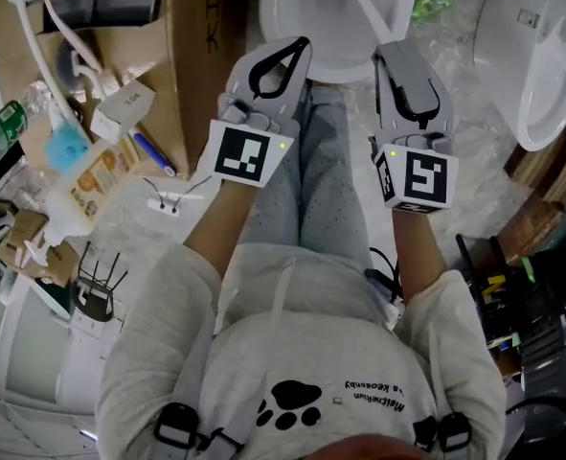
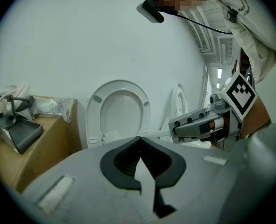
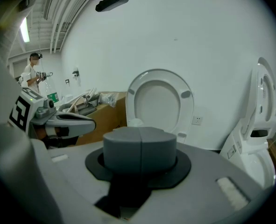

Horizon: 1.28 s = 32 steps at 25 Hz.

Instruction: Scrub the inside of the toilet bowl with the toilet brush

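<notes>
The brush (image 1: 364, 3) slants from the far bowl (image 1: 283, 8), whose seat is up, back to the right gripper (image 1: 390, 51), whose jaws are clamped on the handle's near end. The left gripper (image 1: 300, 44), just left of it, has its tips together and holds nothing. A box (image 1: 192, 56) stands to the left.

We are holding both forearms forward, side by side. Our grey left gripper (image 1: 302, 44) is pressing its fingers together, empty, and our grey right gripper (image 1: 390, 54) is clamping a thin white brush handle (image 1: 364, 3).
</notes>
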Each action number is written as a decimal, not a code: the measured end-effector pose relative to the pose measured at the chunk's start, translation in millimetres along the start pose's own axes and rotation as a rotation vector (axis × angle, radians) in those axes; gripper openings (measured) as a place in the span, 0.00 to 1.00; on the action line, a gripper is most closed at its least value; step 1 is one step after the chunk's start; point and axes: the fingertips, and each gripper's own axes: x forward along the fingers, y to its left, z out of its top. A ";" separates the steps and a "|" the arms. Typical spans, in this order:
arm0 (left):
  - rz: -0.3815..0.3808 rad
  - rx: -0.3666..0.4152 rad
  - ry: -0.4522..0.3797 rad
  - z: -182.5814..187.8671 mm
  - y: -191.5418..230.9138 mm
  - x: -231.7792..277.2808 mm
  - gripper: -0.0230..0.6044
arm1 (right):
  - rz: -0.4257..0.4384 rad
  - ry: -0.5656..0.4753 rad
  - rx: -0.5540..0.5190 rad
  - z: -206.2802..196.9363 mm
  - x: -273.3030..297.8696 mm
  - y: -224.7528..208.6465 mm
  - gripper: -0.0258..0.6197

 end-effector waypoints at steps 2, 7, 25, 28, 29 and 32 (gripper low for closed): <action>0.000 0.013 0.014 -7.6 2.1 3.6 0.04 | 0.000 0.011 -0.002 -5.4 3.3 -1.1 0.27; -0.004 0.017 0.018 -19.3 11.5 12.5 0.04 | -0.002 0.050 -0.002 -22.4 7.7 -2.4 0.27; -0.018 0.000 0.094 -64.6 0.9 14.7 0.04 | 0.042 0.245 -0.022 -107.4 17.2 0.1 0.27; -0.012 -0.003 0.112 -72.7 1.9 16.5 0.04 | 0.062 0.275 -0.028 -118.4 20.3 2.7 0.27; -0.012 -0.005 0.119 -76.6 1.7 17.3 0.04 | 0.067 0.280 -0.030 -121.7 21.1 3.4 0.27; -0.015 -0.040 0.138 -88.8 0.5 18.8 0.04 | 0.088 0.293 -0.023 -130.5 23.3 7.4 0.27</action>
